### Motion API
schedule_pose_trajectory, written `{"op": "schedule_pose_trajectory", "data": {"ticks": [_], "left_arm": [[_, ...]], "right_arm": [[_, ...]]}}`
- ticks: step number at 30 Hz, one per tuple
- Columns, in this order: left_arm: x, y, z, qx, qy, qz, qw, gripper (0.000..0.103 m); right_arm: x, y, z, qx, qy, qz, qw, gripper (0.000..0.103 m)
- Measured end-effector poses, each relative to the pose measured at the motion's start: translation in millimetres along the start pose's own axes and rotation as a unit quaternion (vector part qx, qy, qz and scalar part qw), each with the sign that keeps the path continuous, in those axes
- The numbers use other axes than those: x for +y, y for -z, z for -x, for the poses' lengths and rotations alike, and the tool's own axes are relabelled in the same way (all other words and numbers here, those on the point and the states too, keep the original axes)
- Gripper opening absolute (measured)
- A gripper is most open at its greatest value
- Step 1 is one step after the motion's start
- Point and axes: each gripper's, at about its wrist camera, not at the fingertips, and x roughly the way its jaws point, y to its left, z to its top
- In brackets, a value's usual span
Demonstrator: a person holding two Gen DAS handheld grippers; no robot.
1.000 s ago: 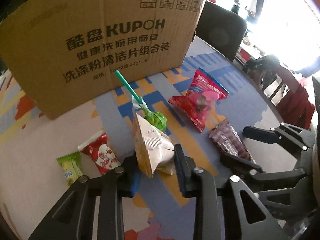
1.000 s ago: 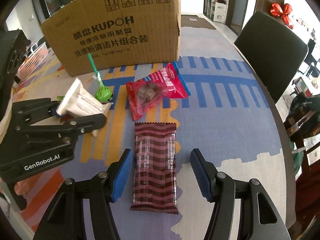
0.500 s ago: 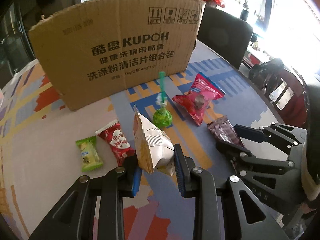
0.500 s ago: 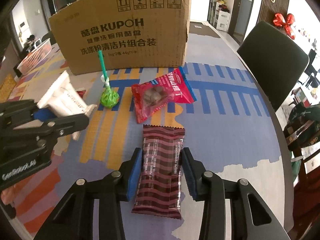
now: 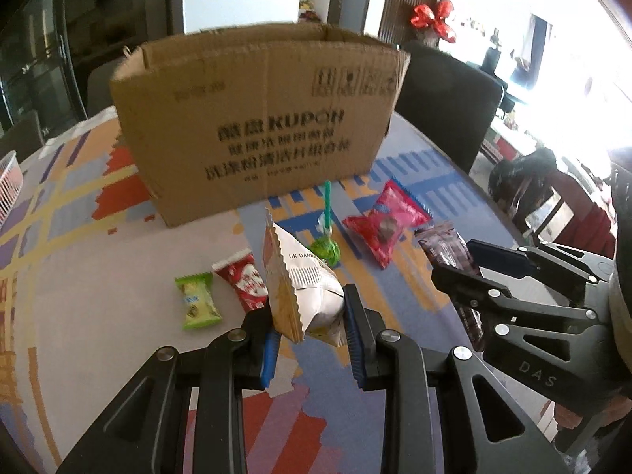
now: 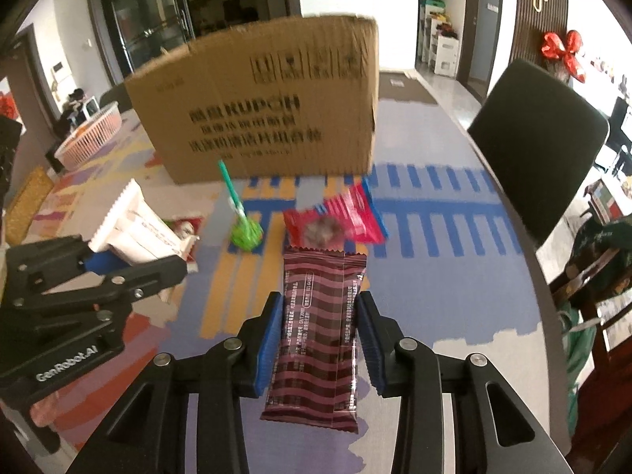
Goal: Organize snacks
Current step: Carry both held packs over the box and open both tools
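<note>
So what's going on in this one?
A person with two handheld grippers is sorting snacks on a patterned table. The left gripper holds a white snack packet; the right gripper clamps a maroon striped bar. A green lollipop, three small wrapped snacks and an open cardboard box sit ahead.

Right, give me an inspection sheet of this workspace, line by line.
Surface: table under a patterned multicolour cloth.
Job's things: open cardboard box; green lollipop, red snack bag, red candy and green candy lying loose.
Clutter: pink basket at the far left.
Grippers: left gripper shut on the white packet; right gripper shut on the maroon striped bar.
Cables: nothing seen.
Surroundings: black chair, red bow on the wall.
</note>
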Motion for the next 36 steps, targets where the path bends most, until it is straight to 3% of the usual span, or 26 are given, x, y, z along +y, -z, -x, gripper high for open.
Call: {"op": "schedule_pose_trajectory", "data": {"ticks": [21,36], "left_arm": [[13,-68,68,-0.095,-0.024,0.008,0.9951,0.029],[41,-115,74,-0.104,-0.024,0.024,0.9940,0.029]], "right_arm": [[17,-79,61,-0.115,-0.029,0.013,0.993,0.039],[23,-137,63,-0.129,-0.038,0.023,0.991,0.039]]}}
